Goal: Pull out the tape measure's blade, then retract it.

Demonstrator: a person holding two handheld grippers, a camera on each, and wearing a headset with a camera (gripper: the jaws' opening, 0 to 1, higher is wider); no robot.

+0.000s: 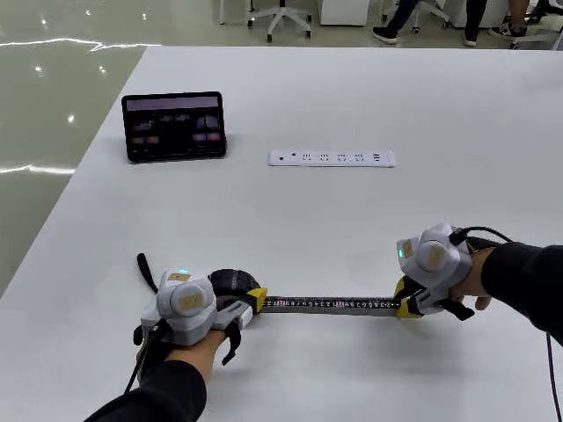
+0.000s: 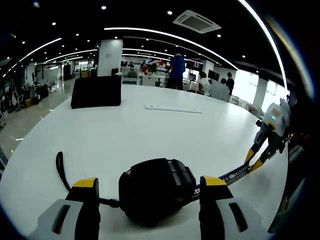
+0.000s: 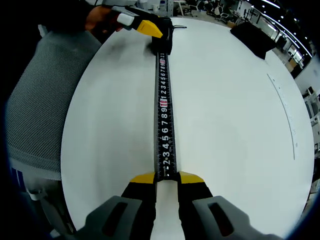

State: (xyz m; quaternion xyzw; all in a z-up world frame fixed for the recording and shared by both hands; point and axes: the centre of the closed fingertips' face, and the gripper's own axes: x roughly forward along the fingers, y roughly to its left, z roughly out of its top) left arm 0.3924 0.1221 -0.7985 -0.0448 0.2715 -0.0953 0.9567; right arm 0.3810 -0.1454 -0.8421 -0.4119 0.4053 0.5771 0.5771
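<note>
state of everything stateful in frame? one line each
tape measure case: between the left gripper's jaws.
blade: pulled out, straight.
left gripper: jaws flank the case, grip unclear.
right gripper: shut on the blade tip.
tablet: propped up, screen on.
power strip: lying flat, no plugs in it.

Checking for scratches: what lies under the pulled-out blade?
White table shows along both sides of the blade, nothing else; the strip directly beneath is covered by the blade itself.
</note>
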